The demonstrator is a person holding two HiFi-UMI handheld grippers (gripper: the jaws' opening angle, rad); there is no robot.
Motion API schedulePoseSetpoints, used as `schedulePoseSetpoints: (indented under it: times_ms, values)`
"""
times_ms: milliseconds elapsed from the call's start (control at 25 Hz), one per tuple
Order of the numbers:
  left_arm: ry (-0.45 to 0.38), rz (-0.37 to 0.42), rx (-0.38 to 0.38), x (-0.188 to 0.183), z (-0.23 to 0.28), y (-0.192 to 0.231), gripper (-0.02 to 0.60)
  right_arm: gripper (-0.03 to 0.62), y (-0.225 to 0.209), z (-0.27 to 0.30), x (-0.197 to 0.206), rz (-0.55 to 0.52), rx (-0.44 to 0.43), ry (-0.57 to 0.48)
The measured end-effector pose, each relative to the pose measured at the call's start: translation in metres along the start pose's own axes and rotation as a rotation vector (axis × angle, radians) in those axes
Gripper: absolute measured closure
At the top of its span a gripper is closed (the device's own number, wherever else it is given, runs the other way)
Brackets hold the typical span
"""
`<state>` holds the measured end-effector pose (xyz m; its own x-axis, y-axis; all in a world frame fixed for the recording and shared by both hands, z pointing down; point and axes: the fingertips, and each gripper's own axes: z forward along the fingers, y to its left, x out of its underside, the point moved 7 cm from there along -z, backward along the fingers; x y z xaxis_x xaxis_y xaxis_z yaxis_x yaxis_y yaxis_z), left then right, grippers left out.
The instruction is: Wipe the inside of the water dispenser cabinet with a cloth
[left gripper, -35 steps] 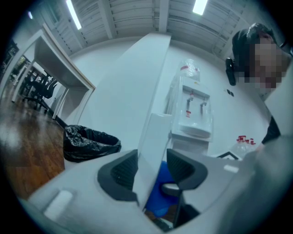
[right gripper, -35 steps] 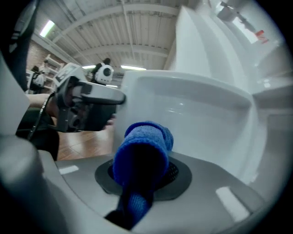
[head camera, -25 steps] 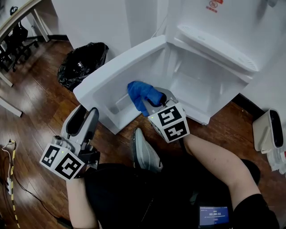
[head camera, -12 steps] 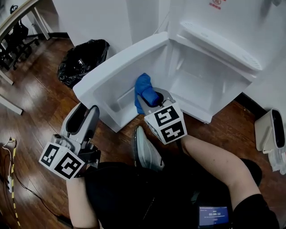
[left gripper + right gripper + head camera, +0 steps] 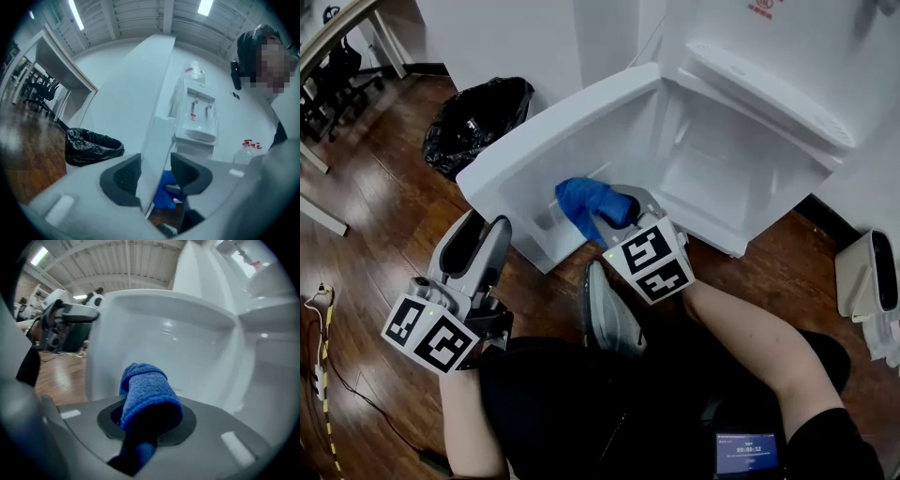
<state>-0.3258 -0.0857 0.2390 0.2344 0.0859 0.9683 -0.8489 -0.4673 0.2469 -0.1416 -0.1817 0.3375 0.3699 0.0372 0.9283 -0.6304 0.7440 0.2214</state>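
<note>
The left hand-held gripper (image 5: 483,234) was clamped on the free edge of the open cabinet door (image 5: 581,141), bracing it. To its right, the right hand-held gripper (image 5: 630,208) grasped the blue cloth (image 5: 584,200), whose bunched end stuck out ahead of its jaws at the door's inner face; whether it touched could not be told. Wiping seemed under way on the door. The cabinet compartment (image 5: 722,178), further right of that gripper, probably still awaited the cloth.
</note>
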Motion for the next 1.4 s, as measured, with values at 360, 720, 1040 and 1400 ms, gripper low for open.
schedulePoseSetpoints:
  times_ms: [360,720,1040,1400]
  values:
    - [0.000,0.003,0.001,-0.001,0.000,0.000,0.382,0.497,-0.072,-0.020,0.044,0.252,0.325,0.068]
    - [-0.001,0.003,-0.002,-0.001,0.000,0.000,0.383,0.497,0.030,0.006,-0.003,-0.135,-0.064,-0.008]
    - [-0.001,0.001,-0.004,0.000,0.000,0.000,0.383,0.499,0.051,0.012,0.004,-0.252,-0.184,-0.023]
    - [0.004,0.000,-0.006,0.000,0.001,0.001,0.383,0.499,-0.060,0.002,0.075,-0.054,0.261,0.256]
